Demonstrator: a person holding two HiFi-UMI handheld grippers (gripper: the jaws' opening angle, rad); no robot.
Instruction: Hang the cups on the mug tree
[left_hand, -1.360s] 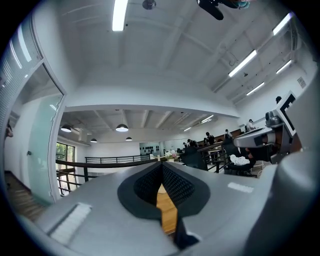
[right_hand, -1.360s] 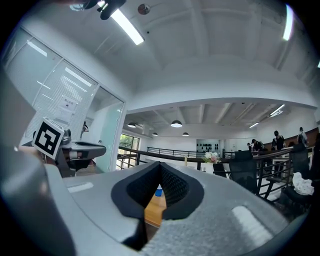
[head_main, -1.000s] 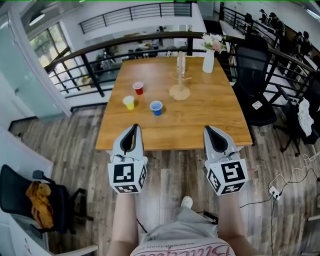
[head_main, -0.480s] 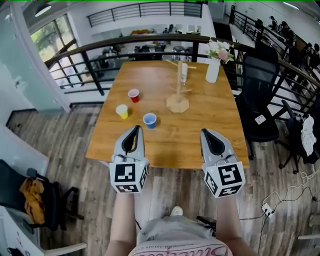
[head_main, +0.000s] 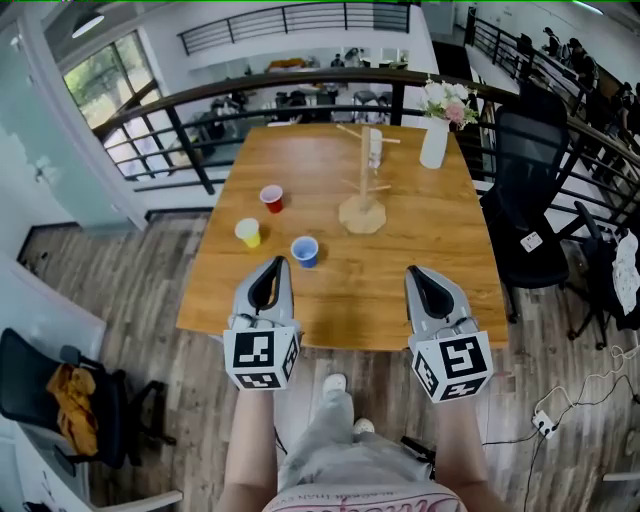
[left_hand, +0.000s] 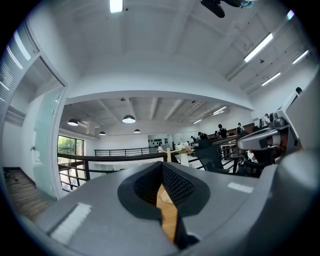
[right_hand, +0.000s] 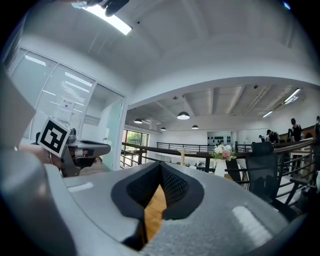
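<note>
Three small cups stand on the left part of the wooden table (head_main: 430, 250): a red cup (head_main: 272, 198), a yellow cup (head_main: 249, 232) and a blue cup (head_main: 305, 251), the nearest to me. The wooden mug tree (head_main: 362, 190) stands mid-table with a pale cup-like thing (head_main: 375, 146) on one peg. My left gripper (head_main: 272, 266) is shut and empty over the table's near edge, just short of the blue cup. My right gripper (head_main: 416, 273) is level beside it, also shut and empty. Only the table's wood shows past the closed jaws in both gripper views.
A white vase of flowers (head_main: 436, 140) stands at the table's far right. A black railing (head_main: 190, 135) runs behind the table. Black office chairs (head_main: 528, 150) stand to the right, and another chair with an orange cloth (head_main: 72, 410) is at lower left.
Both grippers have come forward from above the floor to the table's near edge. The table and cups sit closer in view. Both stay shut.
</note>
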